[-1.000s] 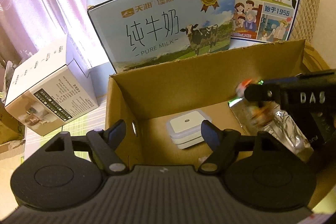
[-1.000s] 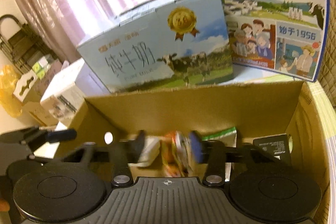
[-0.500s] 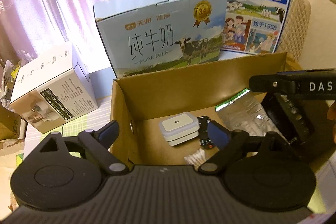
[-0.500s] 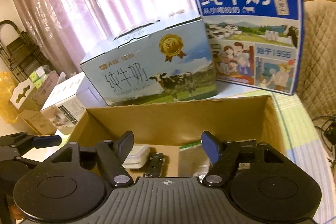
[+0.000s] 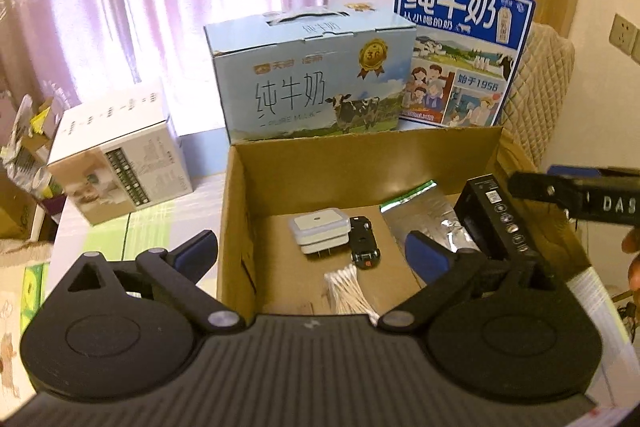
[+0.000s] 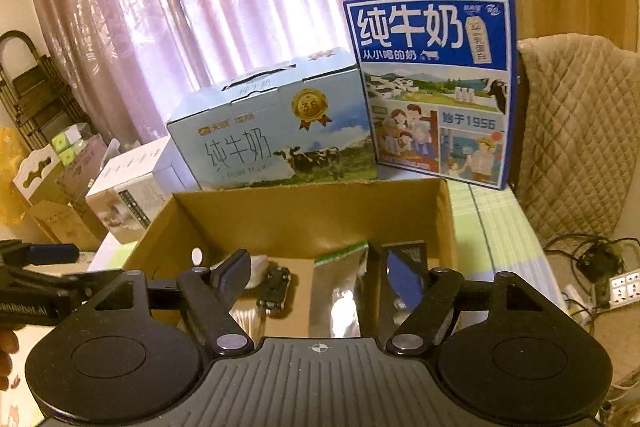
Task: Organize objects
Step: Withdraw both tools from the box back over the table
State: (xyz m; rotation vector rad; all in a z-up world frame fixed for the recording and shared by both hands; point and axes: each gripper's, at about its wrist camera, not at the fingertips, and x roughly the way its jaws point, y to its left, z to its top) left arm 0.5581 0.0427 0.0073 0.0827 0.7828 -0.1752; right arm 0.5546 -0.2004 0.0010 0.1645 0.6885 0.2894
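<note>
An open cardboard box holds a white lidded container, a black toy car, a bundle of cotton swabs, a silver foil pouch and a black carton. My left gripper hovers above the box's near left corner. Its jaws are opening and grip nothing. My right gripper hangs over the box's near edge above the pouch and the car. Its jaws are also opening, with nothing held between them.
Behind the box stand a light blue milk carton and a dark blue milk carton. To the left sits a white appliance box. On the right are a quilted chair and a power strip with cables.
Both grippers have risen and drawn back from the box. The right gripper let go of the foil pouch, which now lies in the box. Both pairs of jaws stand wider.
</note>
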